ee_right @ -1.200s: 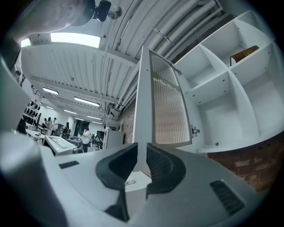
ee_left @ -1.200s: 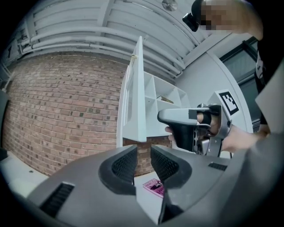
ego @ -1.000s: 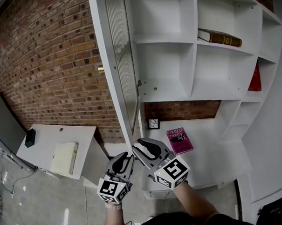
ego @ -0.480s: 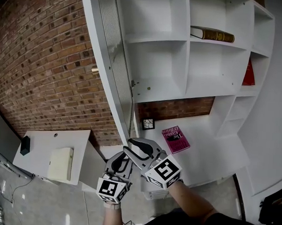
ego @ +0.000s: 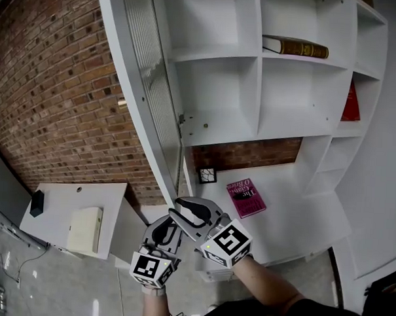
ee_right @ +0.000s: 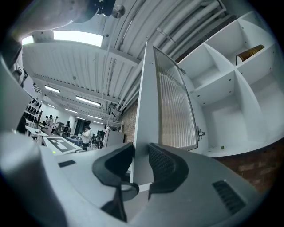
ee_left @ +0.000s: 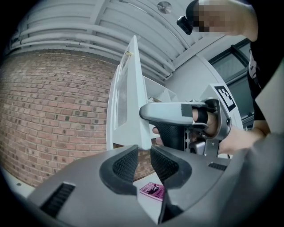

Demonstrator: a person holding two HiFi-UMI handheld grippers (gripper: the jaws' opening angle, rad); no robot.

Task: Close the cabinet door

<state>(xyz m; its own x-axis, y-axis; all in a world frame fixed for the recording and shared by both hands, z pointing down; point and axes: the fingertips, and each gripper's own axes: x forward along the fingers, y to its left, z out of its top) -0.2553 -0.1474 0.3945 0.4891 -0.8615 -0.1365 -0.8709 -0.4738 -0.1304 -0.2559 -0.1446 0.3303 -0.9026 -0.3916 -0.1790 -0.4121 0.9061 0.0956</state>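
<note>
The white cabinet door point(ego: 148, 99) with ribbed glass stands swung out from the open shelving point(ego: 220, 89). My right gripper point(ego: 182, 209) is shut on the door's lower free corner. In the right gripper view the door's edge point(ee_right: 143, 133) runs up from between the right gripper's jaws point(ee_right: 141, 162). My left gripper point(ego: 172, 224) sits just below and left of it, its jaws a little apart with nothing between them. In the left gripper view the door point(ee_left: 128, 111) rises above the left gripper point(ee_left: 143, 159).
A pink book point(ego: 246, 195) lies on the white counter point(ego: 294, 217) under the shelves. A brown book point(ego: 298, 47) and a red book point(ego: 353, 102) sit on the shelves. At the left are a brick wall point(ego: 50, 102) and a low white table point(ego: 65, 194) bearing a beige box point(ego: 87, 224).
Both grippers and the door's lower corner have drifted slightly left and down in the head view. The right gripper has kept its hold on the door.
</note>
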